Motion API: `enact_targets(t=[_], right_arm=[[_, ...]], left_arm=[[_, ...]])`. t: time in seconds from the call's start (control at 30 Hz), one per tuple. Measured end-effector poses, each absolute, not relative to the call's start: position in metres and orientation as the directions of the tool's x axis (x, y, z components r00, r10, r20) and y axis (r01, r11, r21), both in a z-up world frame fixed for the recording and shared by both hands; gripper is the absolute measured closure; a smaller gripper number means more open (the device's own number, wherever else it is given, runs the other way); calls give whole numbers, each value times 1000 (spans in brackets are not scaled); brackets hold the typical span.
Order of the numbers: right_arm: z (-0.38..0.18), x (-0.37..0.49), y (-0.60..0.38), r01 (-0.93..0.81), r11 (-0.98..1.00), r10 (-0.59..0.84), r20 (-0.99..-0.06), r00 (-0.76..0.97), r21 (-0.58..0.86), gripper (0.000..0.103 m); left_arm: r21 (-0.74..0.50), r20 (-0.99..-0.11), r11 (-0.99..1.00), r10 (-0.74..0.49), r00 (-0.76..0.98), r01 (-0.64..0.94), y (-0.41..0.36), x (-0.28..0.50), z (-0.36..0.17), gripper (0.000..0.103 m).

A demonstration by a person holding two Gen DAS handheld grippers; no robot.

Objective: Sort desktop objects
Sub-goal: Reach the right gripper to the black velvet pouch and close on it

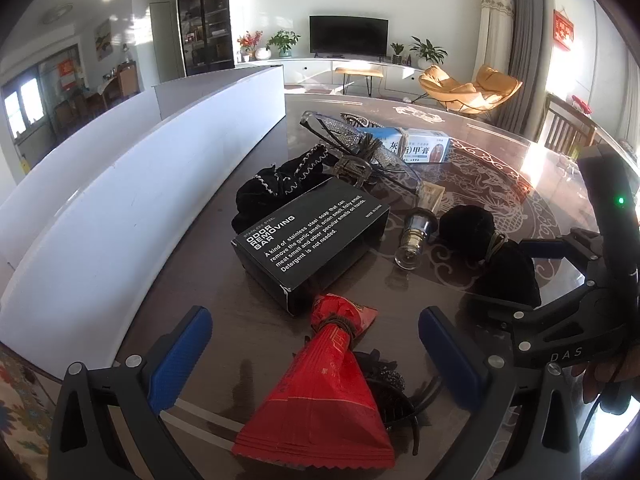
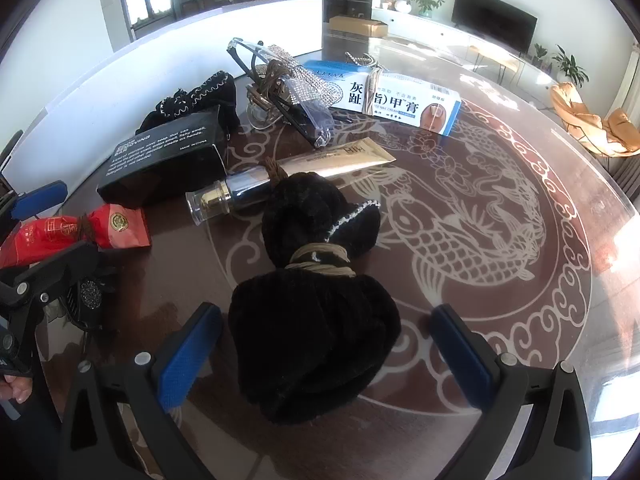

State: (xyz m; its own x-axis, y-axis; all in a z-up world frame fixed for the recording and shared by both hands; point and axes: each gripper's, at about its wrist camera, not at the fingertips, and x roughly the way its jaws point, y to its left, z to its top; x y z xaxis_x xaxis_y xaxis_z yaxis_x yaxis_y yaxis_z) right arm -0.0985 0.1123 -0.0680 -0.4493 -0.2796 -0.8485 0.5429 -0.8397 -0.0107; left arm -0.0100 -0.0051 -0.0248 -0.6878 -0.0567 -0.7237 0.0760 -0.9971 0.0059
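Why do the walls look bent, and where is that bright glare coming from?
Both views use fisheye lenses, so straight edges bow: in the left wrist view the white board curves. Sunlight glares off the glass tabletop at its far right; in the right wrist view the same tabletop washes out along its right rim. The black box stays readable.

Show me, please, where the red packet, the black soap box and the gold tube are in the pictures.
red packet [image 1: 324,384]: left wrist view, on its wide lower body.
black soap box [image 1: 308,236]: left wrist view, on its printed top face.
gold tube [image 2: 340,158]: right wrist view, on its flat gold body.
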Motion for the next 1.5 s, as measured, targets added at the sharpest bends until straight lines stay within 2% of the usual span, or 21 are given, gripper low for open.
enact_targets(t=[0.27, 1.5], right_arm=[[-69, -97, 113, 531, -848, -290, -830, -477, -8, 0], [-67, -96, 110, 541, -841, -285, -845, -452, -6, 0]], left_arm=[[-37, -715, -996, -31, -699, 82, -12, -7, -20, 0], [-18, -708, -998, -31, -706, 61, -6, -4, -19, 0]])
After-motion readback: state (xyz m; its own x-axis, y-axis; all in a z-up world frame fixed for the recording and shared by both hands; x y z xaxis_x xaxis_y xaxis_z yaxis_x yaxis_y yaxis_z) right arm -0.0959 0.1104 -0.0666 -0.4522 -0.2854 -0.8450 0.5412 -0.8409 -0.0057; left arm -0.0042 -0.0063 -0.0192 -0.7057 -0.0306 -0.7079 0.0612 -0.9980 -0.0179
